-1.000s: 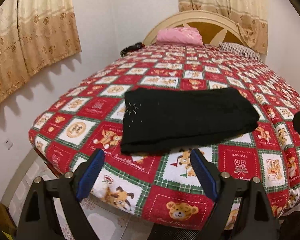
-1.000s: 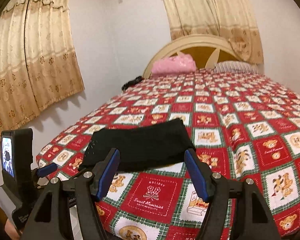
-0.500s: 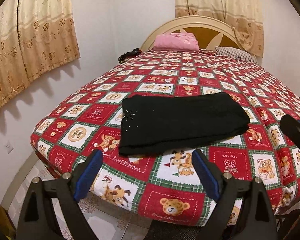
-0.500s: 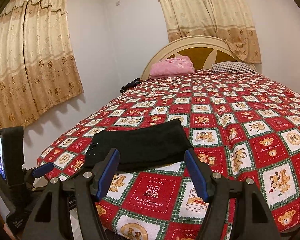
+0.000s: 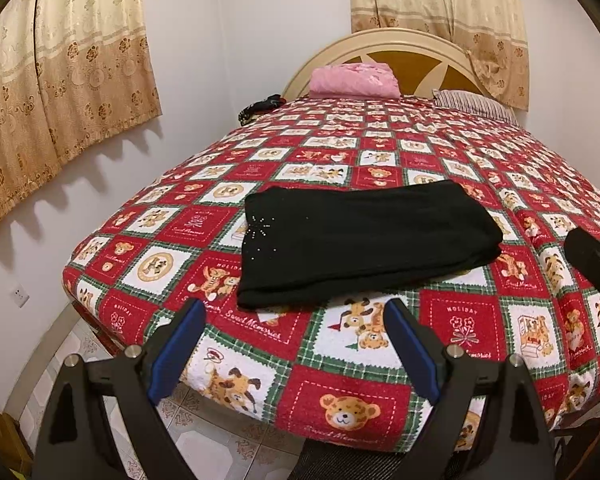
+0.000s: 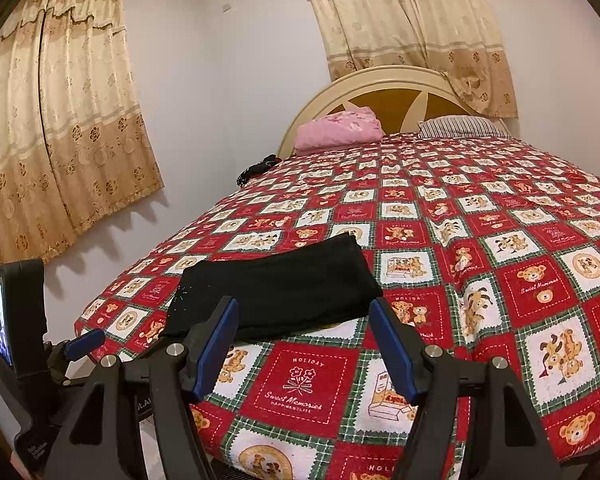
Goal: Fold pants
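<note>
Black pants point(image 5: 360, 240) lie folded into a flat rectangle near the foot corner of the bed point(image 5: 440, 152), which has a red bear-patterned cover. They also show in the right wrist view point(image 6: 276, 292). My left gripper point(image 5: 292, 344) is open and empty, held off the bed's foot edge, short of the pants. My right gripper point(image 6: 304, 344) is open and empty, held over the bed's near edge, just short of the pants. The left gripper's body shows in the right wrist view point(image 6: 24, 344).
A pink folded blanket point(image 5: 354, 80) and a striped pillow point(image 5: 476, 106) lie by the headboard point(image 5: 420, 52). A dark item point(image 5: 260, 106) sits at the bed's far left edge. Curtains point(image 5: 60, 68) hang on the left wall. Tiled floor point(image 5: 204, 440) lies below the bed's corner.
Both grippers have drawn back and up from the bed, so the folded pants look farther away. The pants have not moved.
</note>
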{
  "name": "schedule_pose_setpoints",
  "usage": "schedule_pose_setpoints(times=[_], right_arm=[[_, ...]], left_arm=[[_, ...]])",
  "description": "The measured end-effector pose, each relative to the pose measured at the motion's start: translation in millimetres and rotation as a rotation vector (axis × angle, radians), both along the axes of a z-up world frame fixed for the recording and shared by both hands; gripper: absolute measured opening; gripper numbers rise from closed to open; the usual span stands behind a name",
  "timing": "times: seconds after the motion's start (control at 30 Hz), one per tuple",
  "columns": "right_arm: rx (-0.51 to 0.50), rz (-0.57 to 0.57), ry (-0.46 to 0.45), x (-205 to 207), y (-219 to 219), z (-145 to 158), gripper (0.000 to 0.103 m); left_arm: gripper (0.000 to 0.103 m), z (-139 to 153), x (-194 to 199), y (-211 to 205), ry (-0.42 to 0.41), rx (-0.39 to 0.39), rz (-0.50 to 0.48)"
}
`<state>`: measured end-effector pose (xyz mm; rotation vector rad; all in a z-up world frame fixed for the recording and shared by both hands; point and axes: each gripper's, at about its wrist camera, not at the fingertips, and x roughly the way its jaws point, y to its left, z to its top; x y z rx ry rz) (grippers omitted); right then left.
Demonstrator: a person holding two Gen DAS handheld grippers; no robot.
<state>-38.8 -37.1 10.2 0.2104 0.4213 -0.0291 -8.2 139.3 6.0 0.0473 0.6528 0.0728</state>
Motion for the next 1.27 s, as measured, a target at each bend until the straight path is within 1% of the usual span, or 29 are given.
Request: schedule_pose_setpoints(times=[0.33,0.43,0.63,0.83,1.0,1.13,1.27], right_arm=[[0.001,-0.005,-0.003,-1.5,-1.2,0.0,0.069],[0.005,-0.012,-0.005,-2.8,-2.3,-0.2,0.069],[0.009,-0.017,0.002,-2.4,-3.0,-1.6,0.069],[0.011,-0.028,0.005,-2.6,-3.8,-2.0,0.069],[0.01,-0.029,0.008,-2.8,-4.4,-2.2,0.069],[0.01,-0.029,0.008,-2.6,-4.5,-2.5,0.069],[0.011,-0.032,0.005,-2.3,-4.6,-2.8,0.069]], left_arm=[[0.093,0.9,-1.3,-1.8,-0.011,0.009,0.003],[0.096,0.1,1.1,-0.8,0.006,0.006,0.006],[0.096,-2.2,4.1,0.7,0.03,0.0,0.024],[0.097,1.1,2.1,0.7,0.012,0.012,0.048],[0.097,2.6,2.7,2.3,0.01,-0.013,0.036],[0.097,3.2,1.3,-1.3,-0.002,0.002,0.02],[0.097,3.3,2.8,-0.8,0.007,-0.012,0.014]])
